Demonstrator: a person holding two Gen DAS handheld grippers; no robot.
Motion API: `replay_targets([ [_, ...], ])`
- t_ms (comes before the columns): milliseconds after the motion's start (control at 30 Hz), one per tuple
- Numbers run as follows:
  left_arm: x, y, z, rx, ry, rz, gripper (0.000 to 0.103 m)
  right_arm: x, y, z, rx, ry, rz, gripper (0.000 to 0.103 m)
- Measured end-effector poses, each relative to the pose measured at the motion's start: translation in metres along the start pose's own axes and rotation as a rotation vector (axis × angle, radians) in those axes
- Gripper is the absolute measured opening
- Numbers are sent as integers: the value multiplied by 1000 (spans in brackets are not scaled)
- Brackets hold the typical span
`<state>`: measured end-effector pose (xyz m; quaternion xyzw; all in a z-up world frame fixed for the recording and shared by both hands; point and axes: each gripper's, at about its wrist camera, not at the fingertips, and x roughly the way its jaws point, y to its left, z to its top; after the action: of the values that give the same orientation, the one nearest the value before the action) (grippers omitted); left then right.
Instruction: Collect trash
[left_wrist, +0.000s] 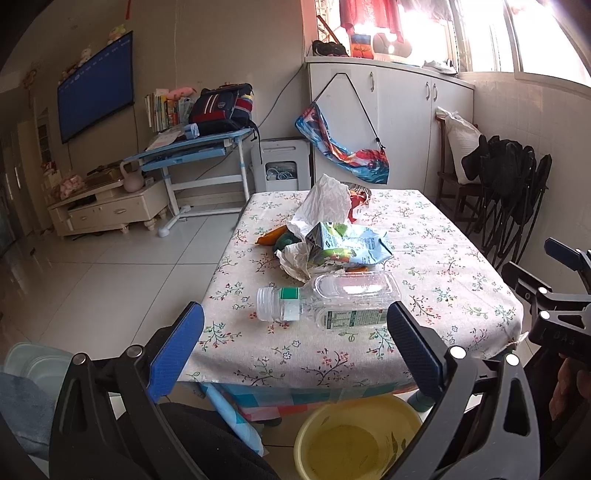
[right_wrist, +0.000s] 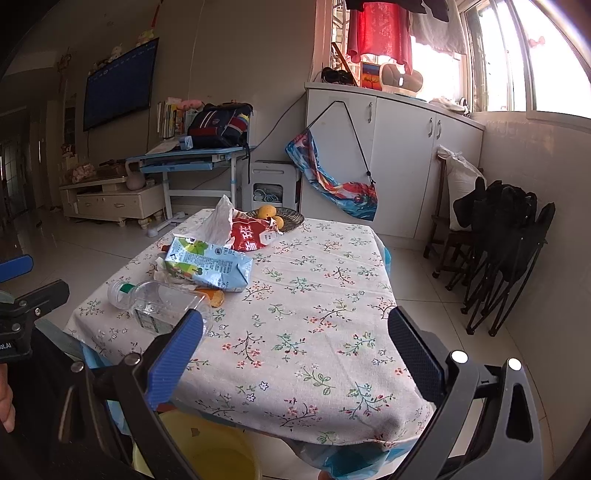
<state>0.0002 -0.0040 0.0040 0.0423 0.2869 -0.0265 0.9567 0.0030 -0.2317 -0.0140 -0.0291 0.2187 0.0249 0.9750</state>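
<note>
Worktop (left_wrist: 436, 266) draped in floral cloth, trash heaped toward its left half. Clear plastic bottle (left_wrist: 328, 301) lying on its side nearest the front edge, cap end pointing left. Just behind bottle: crushed blue-green drink carton (left_wrist: 351, 243), touching crumpled white paper (left_wrist: 295, 258). Taller crumpled white paper (left_wrist: 325, 201) standing behind carton. Red snack wrapper (right_wrist: 255, 232) behind carton, next to shallow woven dish (right_wrist: 291, 218) holding yellow fruit (right_wrist: 266, 212) at far edge. Orange scrap (right_wrist: 214, 297) beside bottle, partly tucked under carton. Yellow bin (left_wrist: 354, 439) on floor below front edge of worktop.

Left gripper (left_wrist: 295, 354) spread wide, nothing between pads, held short of bottle, front edge of worktop between the tips. Right gripper (right_wrist: 295, 354) likewise wide apart and empty, over bare cloth to the right of bottle, its left finger overlapping bottle base in view; contact cannot be told.
</note>
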Motion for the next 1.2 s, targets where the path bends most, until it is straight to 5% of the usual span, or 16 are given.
replay_targets([
  [1200,1,5,-3,-17,9,16,96,7,16,-3,-35,21,23,96],
])
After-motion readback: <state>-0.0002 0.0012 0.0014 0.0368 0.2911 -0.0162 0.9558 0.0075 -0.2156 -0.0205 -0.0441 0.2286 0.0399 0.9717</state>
